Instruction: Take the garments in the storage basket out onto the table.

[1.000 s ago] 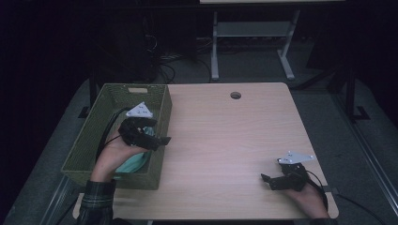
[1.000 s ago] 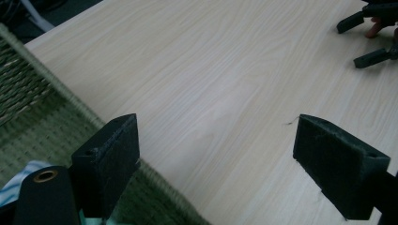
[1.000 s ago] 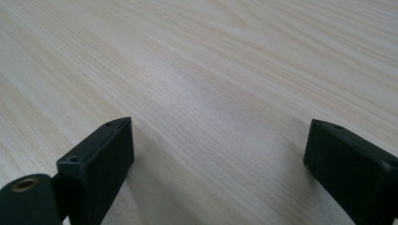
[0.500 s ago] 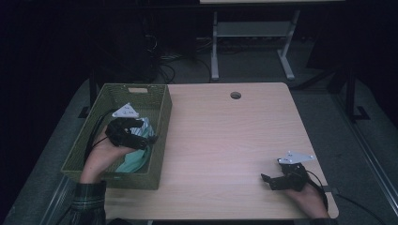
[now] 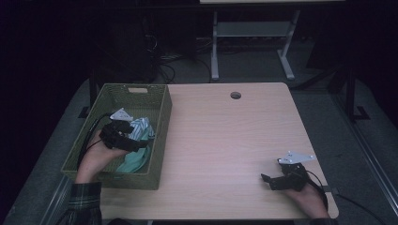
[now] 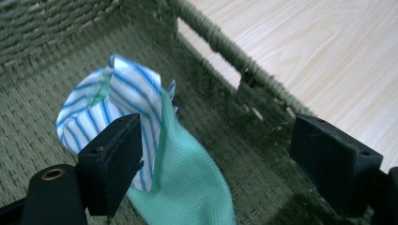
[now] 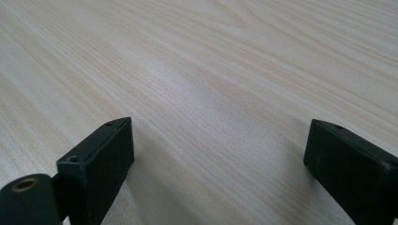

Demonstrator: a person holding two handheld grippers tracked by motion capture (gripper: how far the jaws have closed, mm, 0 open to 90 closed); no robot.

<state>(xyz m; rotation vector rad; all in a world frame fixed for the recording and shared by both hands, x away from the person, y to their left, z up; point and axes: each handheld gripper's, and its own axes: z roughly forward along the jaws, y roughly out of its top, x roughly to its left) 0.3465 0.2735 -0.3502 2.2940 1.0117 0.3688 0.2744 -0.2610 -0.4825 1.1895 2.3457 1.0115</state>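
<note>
The cloths lie in the basket by its right wall. The left gripper, jaws wide and just closing, should be lowered squarely before pinching. The right gripper is parked, released.

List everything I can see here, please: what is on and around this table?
basket: one, olive green, woven, on the table's left side
striped cloth: one, white with blue stripes, inside the basket
green cloth: one, mint green, inside the basket beside the striped cloth
table: one, pale wood, with a round hole near its far edge
metal frame: one, grey, on the floor beyond the table
left gripper: one, black, open, over the cloths
right gripper: one, black, open, at the table's near right corner
</note>
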